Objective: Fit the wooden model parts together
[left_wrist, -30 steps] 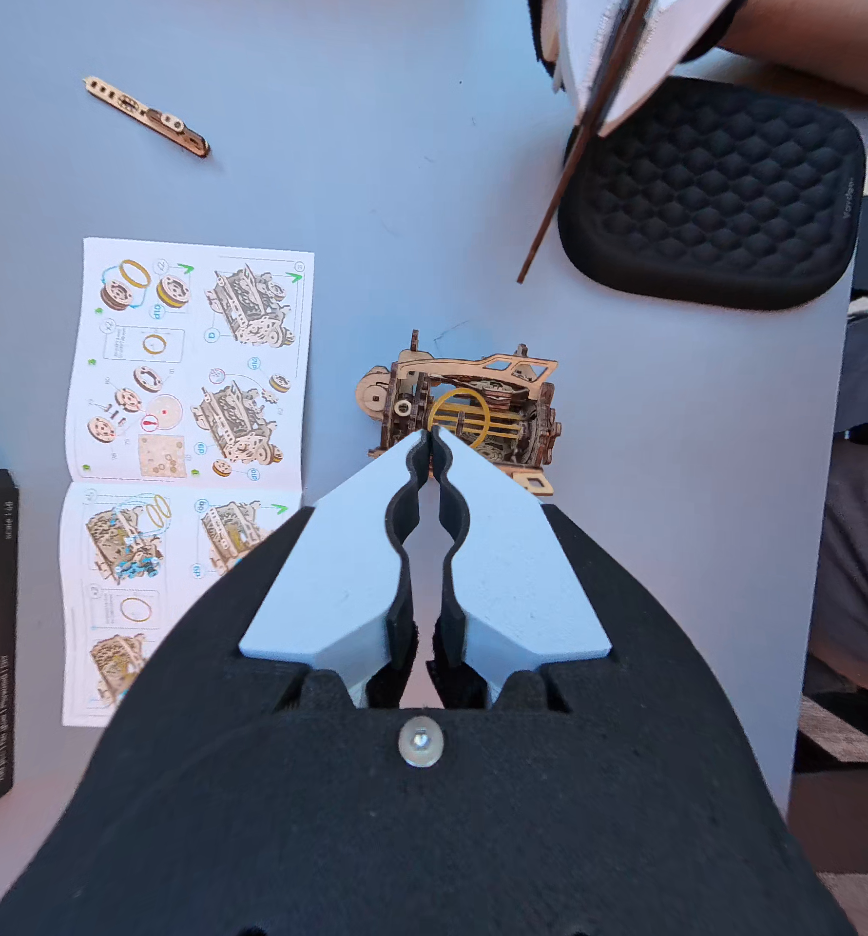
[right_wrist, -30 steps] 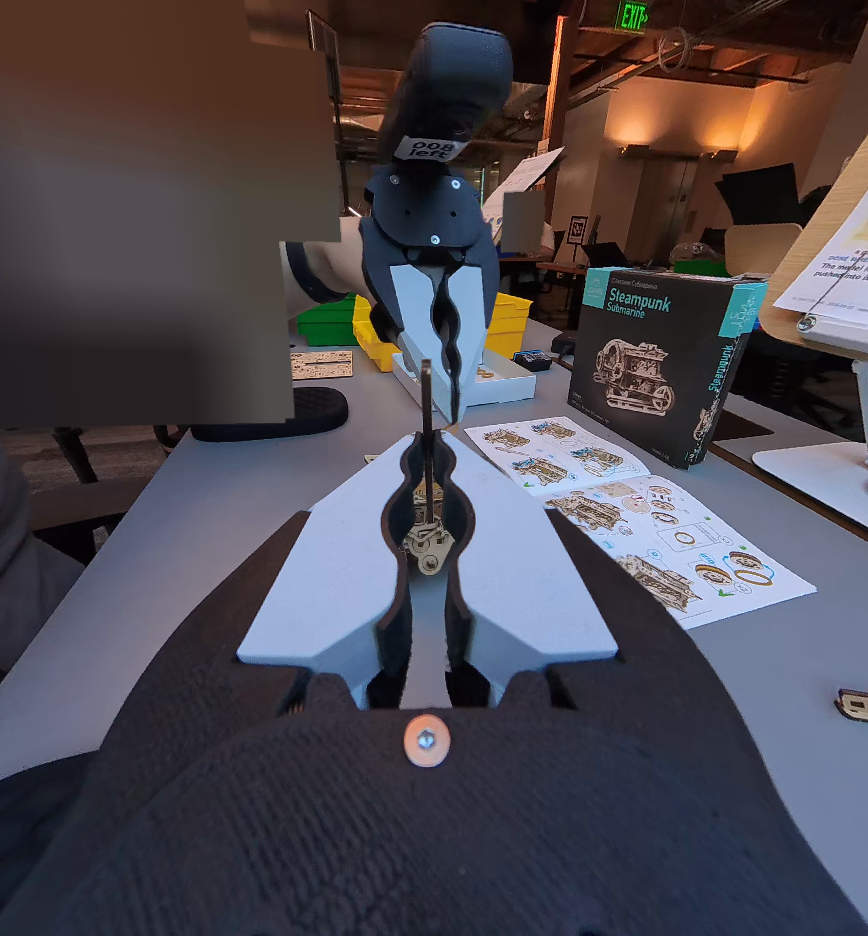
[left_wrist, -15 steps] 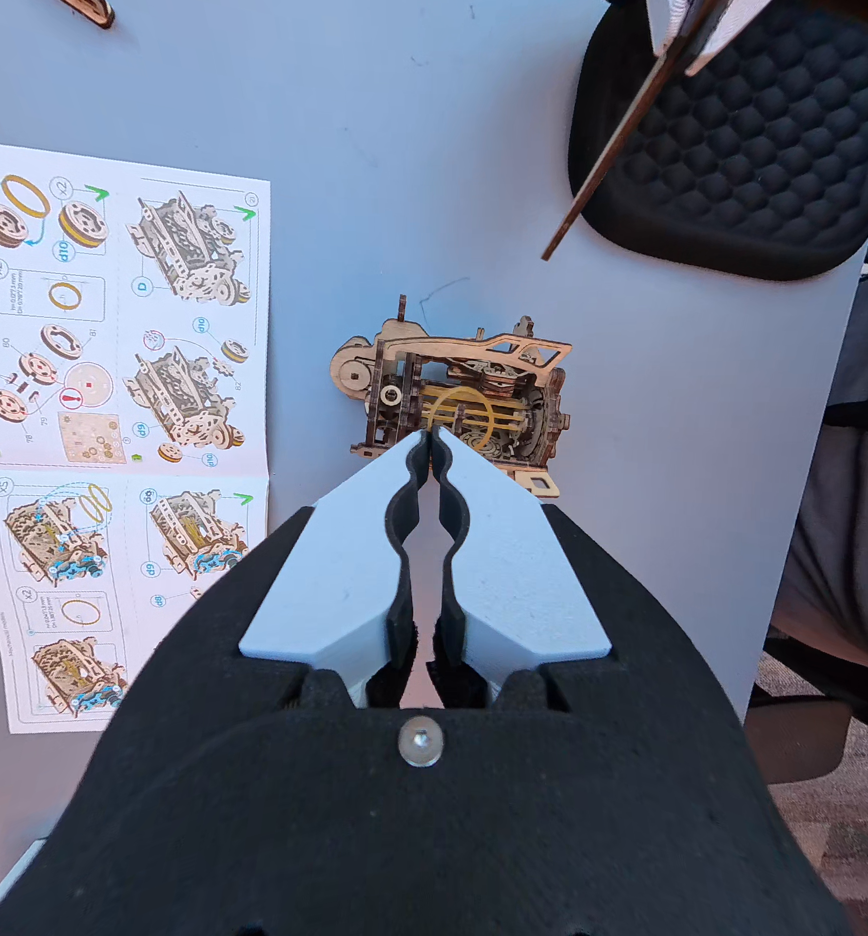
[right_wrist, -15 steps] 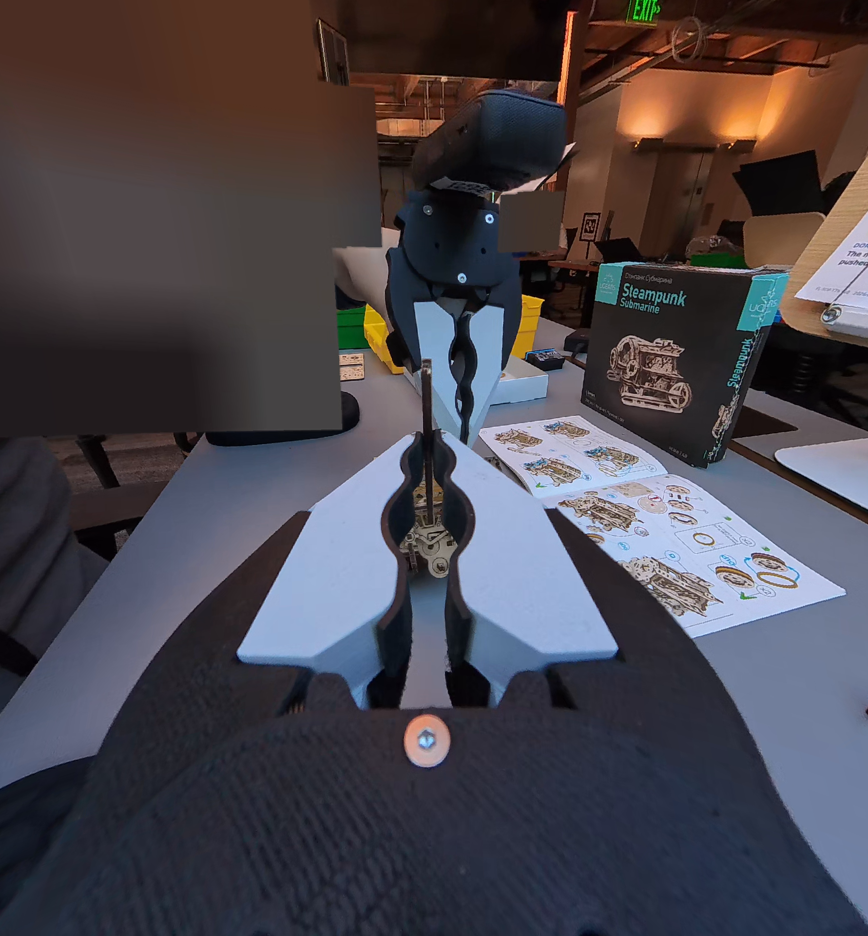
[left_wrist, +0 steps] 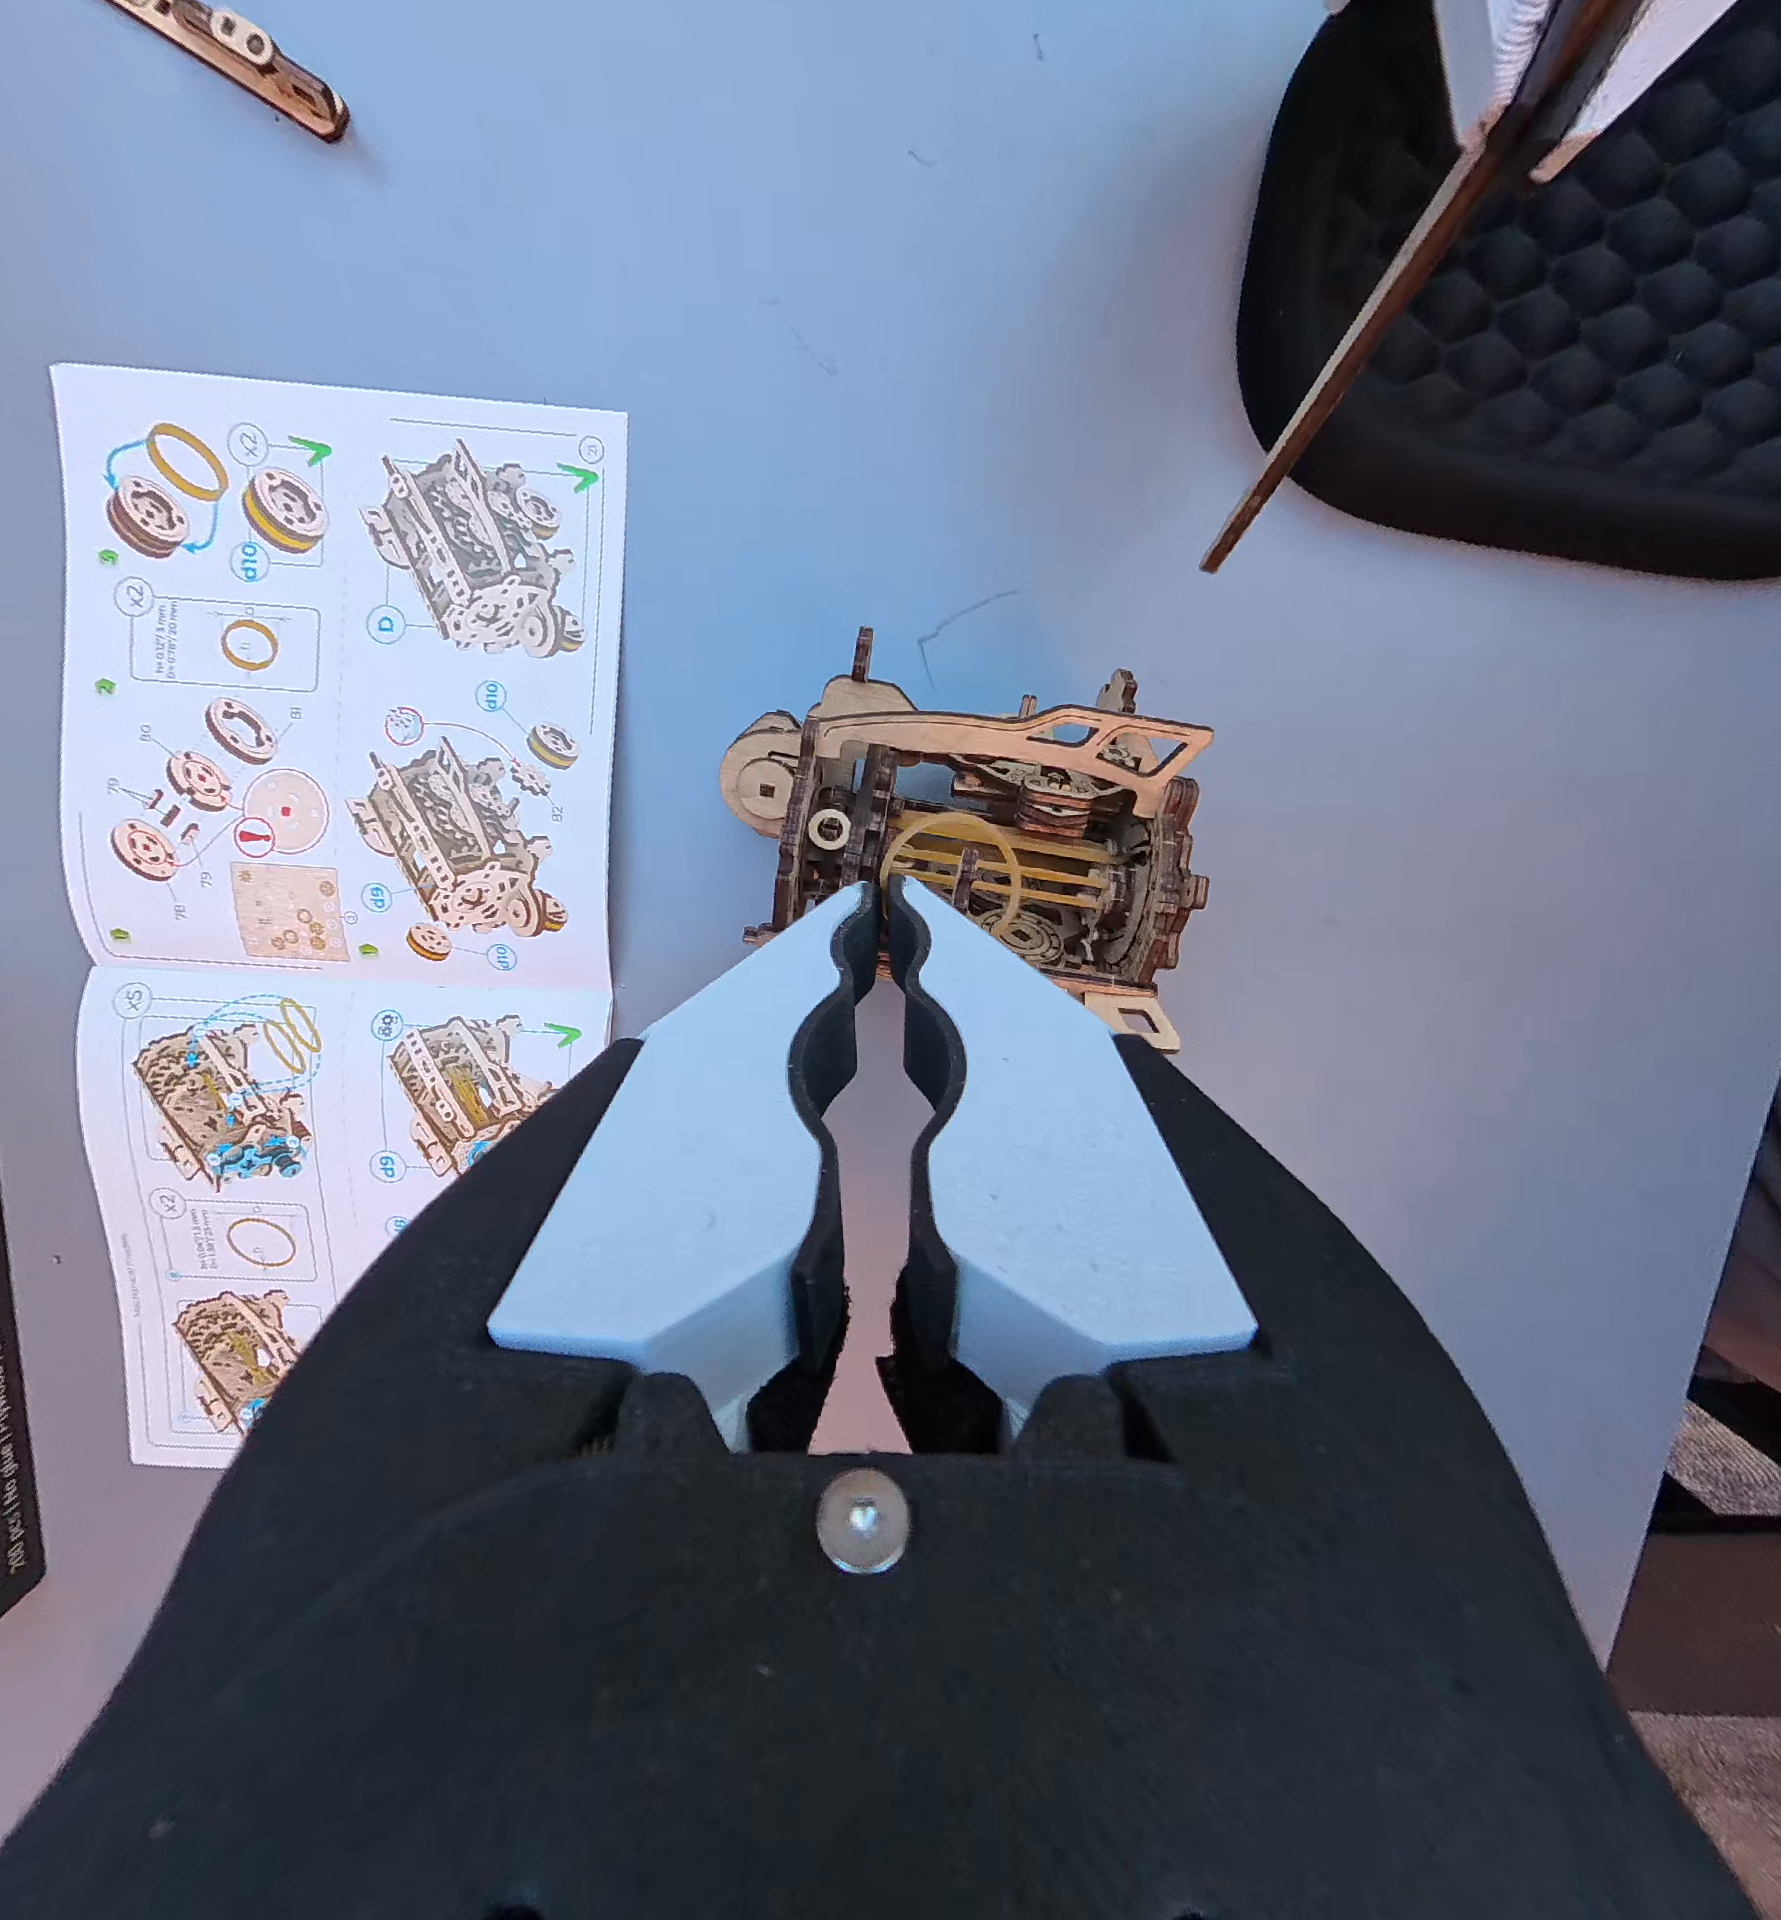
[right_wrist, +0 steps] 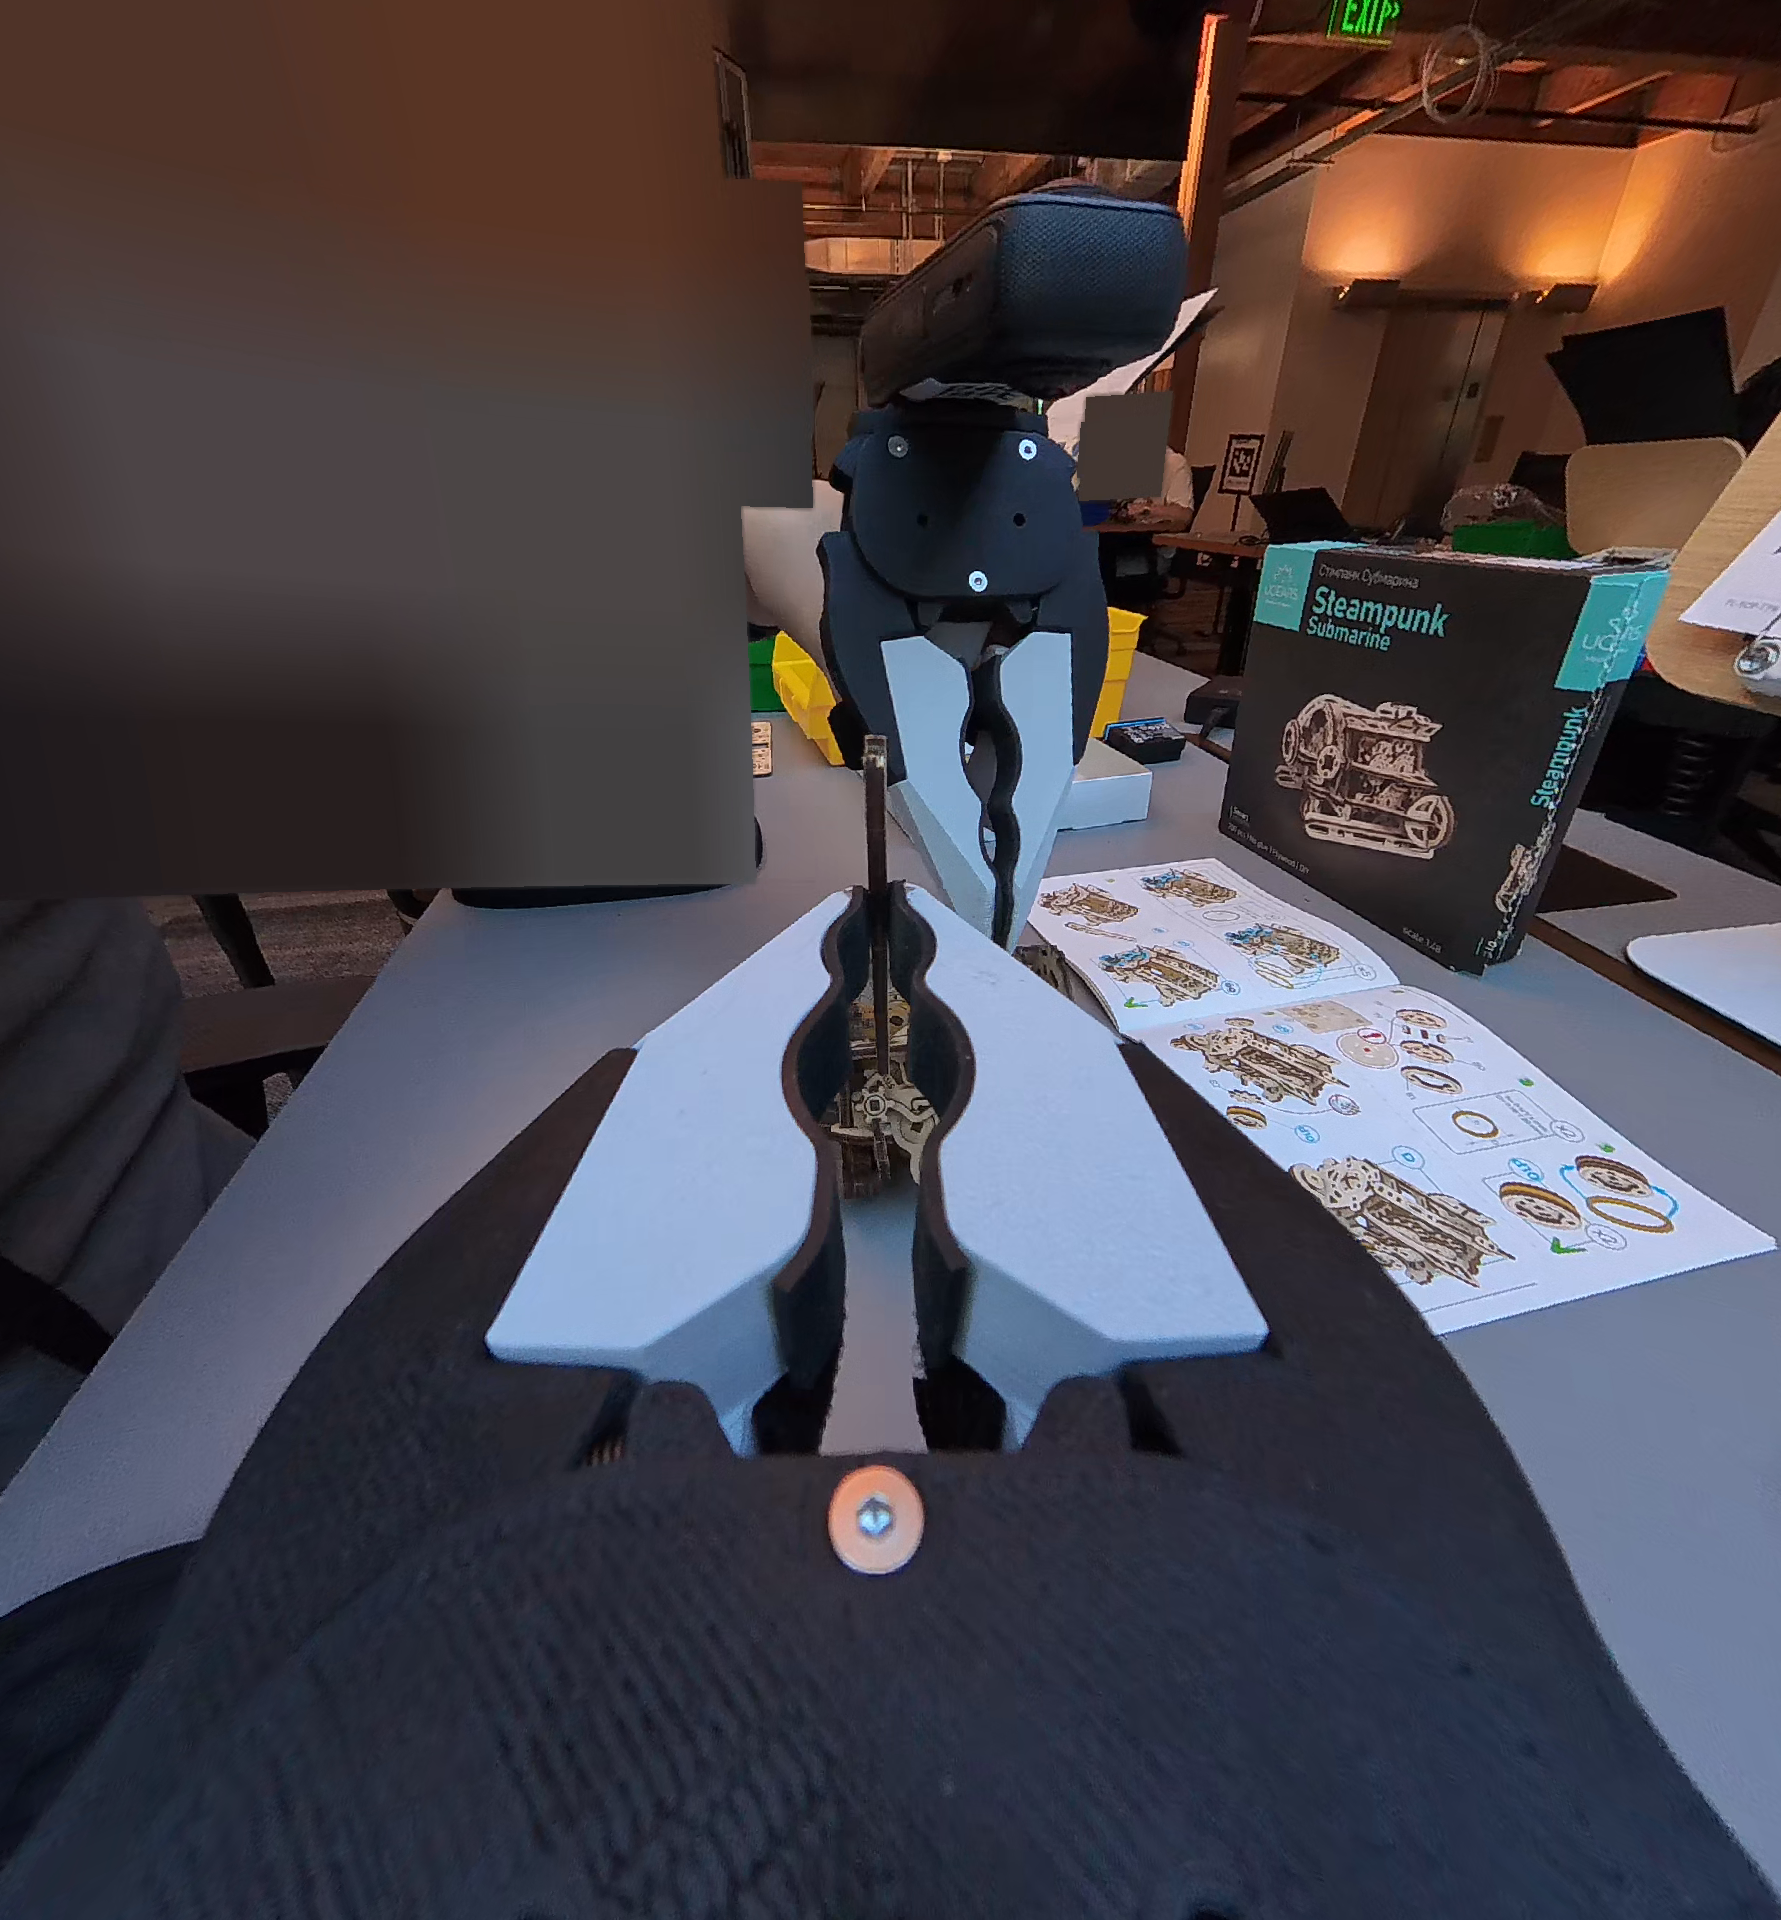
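Wooden model [left_wrist: 979, 842]: a partly built assembly of pale and dark laser-cut parts, with gears and yellow rubber bands seen inside its frame. It is stood on the grey table [left_wrist: 865, 364], just beside the right edge of an opened instruction sheet [left_wrist: 335, 727] and well apart from the black honeycomb-textured pad [left_wrist: 1613, 343] at the table's far right corner.

Left gripper [left_wrist: 881, 888]: held above the near side of the model, pointed down at it. Its pale blue fingers are brought almost together, only a narrow slit being left at the tips; nothing is seen between them. Whether the tips touch the model cannot be told. The same gripper [right_wrist: 1000, 914] is seen from the right wrist view, upright, tips down by the model.

Right gripper [right_wrist: 875, 894]: closed on a thin flat wooden piece [right_wrist: 873, 821], held edge-on and upright, its top projecting above the fingertips. In the left wrist view the same piece [left_wrist: 1353, 343] is seen as a long slanted strip above the pad, clear of the model.

Other items: a loose wooden strip [left_wrist: 242, 52] with holes, laid at the far left of the table; a dark kit box [right_wrist: 1426, 769] bearing a picture of the model, stood behind the instruction sheet; yellow and green bins [right_wrist: 798, 675] farther back; a white base plate [right_wrist: 1748, 987] at the right edge.
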Available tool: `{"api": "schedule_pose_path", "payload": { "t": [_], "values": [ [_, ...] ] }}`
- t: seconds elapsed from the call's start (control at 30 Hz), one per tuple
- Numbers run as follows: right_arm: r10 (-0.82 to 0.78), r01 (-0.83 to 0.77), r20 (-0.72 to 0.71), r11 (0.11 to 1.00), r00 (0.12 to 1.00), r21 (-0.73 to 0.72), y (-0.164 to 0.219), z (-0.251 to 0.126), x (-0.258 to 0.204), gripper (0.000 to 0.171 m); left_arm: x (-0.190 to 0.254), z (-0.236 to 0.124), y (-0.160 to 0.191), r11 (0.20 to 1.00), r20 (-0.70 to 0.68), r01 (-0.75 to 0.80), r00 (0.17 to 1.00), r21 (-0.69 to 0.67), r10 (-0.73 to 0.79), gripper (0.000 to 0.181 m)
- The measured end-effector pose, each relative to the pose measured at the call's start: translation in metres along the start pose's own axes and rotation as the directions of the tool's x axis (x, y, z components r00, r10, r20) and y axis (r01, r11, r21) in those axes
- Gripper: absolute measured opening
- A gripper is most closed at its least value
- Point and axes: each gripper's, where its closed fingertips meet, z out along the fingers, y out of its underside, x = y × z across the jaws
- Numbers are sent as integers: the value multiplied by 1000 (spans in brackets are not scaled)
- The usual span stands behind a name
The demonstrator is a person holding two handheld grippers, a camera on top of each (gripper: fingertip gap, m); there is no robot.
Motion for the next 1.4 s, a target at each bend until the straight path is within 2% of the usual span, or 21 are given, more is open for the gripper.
{"api": "schedule_pose_path", "payload": {
  "t": [0.4,0.5,0.6,0.67,0.73,0.83,1.0,1.07,1.13,1.33,1.4],
  "values": [
    [-10,10,6,1000,1000,-7,0,0,-2,0,-2,-10,-1,996,13,45,999,78,-46,7],
    [-22,22,0,1000,1000,-1,-2,-1,-2,0,-8,-26,-1,983,38,61,997,171,-68,12],
    [-54,54,-8,998,999,31,-11,-3,-5,0,-6,-49,-8,912,-4,36,999,407,-38,44],
    [-98,99,-24,993,995,71,-19,-3,-8,0,5,-61,-14,806,-43,-16,998,592,51,82],
    [-150,153,-36,983,988,101,-26,3,-11,1,8,-56,-11,744,-20,-67,994,665,108,90],
    [-318,319,-35,948,948,24,-22,25,-16,1,12,-29,-3,784,-29,-109,987,611,160,103],
    [-557,559,55,820,829,-120,-3,59,-13,0,21,-19,-17,787,-138,-93,966,610,221,109],
    [-557,570,126,814,821,-111,-4,69,-15,1,19,-14,-16,801,-141,-99,965,591,223,113],
    [-567,591,184,796,803,-127,-1,74,-14,1,21,-13,-16,781,-150,-81,964,620,219,113],
    [-550,576,196,810,812,-110,5,73,-3,0,20,-13,-18,749,-148,-52,969,661,198,115],
    [-530,547,153,831,834,-106,7,74,1,0,19,-8,-17,753,-131,-67,971,655,200,114]
  ]
}}
